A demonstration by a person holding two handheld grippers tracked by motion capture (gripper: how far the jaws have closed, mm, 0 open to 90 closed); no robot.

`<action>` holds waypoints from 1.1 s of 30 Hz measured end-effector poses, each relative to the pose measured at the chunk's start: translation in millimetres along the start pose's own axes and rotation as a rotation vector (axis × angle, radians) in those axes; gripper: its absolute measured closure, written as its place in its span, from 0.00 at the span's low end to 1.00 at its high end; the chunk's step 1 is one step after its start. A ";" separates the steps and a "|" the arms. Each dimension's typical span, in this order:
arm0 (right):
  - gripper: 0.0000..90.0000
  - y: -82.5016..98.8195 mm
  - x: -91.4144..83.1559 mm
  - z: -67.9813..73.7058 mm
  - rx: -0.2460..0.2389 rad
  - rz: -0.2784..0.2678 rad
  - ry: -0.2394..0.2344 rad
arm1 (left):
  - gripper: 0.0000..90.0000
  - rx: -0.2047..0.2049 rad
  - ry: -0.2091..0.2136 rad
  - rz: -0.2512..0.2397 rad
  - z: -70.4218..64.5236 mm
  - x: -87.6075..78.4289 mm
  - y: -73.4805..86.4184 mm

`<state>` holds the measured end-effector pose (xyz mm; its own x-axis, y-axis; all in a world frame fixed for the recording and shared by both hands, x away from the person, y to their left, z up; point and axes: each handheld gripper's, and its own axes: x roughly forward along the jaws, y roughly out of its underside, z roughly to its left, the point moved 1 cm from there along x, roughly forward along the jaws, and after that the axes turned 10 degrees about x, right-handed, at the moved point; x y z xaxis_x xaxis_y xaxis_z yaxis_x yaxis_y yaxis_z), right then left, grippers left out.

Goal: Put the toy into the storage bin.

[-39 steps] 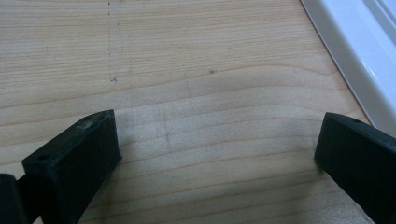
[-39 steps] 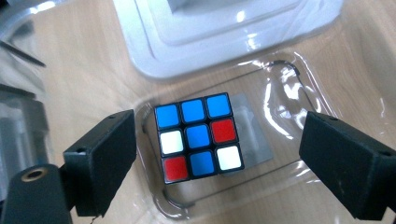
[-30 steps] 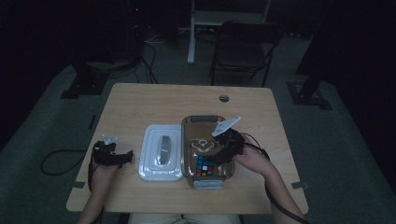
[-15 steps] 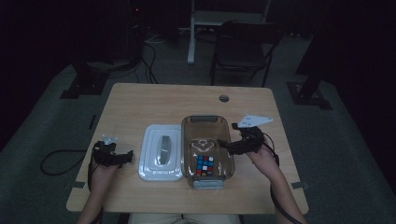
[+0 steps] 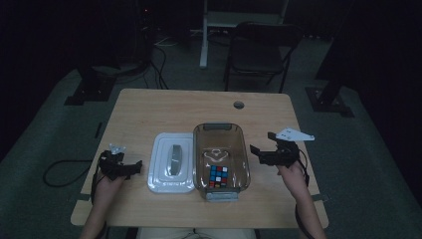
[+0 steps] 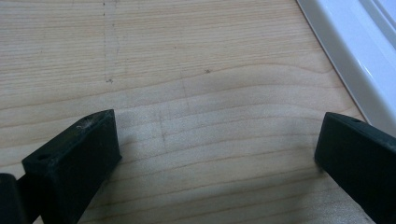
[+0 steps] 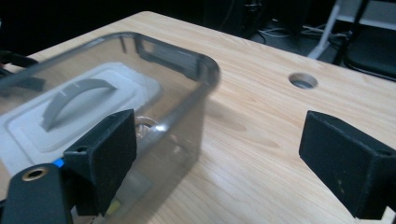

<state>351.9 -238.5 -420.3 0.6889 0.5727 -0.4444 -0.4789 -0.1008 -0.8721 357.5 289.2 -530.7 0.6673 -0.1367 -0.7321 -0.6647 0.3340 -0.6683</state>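
The clear plastic box (image 5: 220,159) stands in the middle of the table (image 5: 149,109), with its white lid (image 5: 172,162) lying flat just beside it on the left. Inside the box you see a colourful cube (image 5: 218,176) at the near end and a small pale thing, maybe a cord, farther in; I cannot tell exactly what it is. I judge the box is light and stiff, with smooth walls that can slip, so you should take it by the rim or by the grey latch at an end. The lid is also light and rigid; its raised grey handle (image 5: 174,158) in the centre is the natural place to grip.

Your right gripper (image 5: 258,153) is just to the right of the box, not touching it, with its jaws wide apart and nothing between them. Your left gripper (image 5: 130,168) rests on the table to the left of the lid, jaws also apart and empty; in the left gripper view the lid's white edge (image 6: 345,70) is near one jaw.

Compared with one second ago, your right gripper has moved out from over the box to its right side. The left gripper, the box and the lid have not moved.
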 end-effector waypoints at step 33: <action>0.15 101.0 27.5 -45.3 0.179 0.109 0.406 | 0.01 -0.006 -0.005 0.000 0.7 -0.5 0.7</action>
<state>347.1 -269.8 -529.8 0.7697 0.1976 -0.6070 -0.6222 0.0195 -0.7826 356.9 290.2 -530.7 0.6691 -0.1322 -0.7313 -0.6667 0.3280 -0.6693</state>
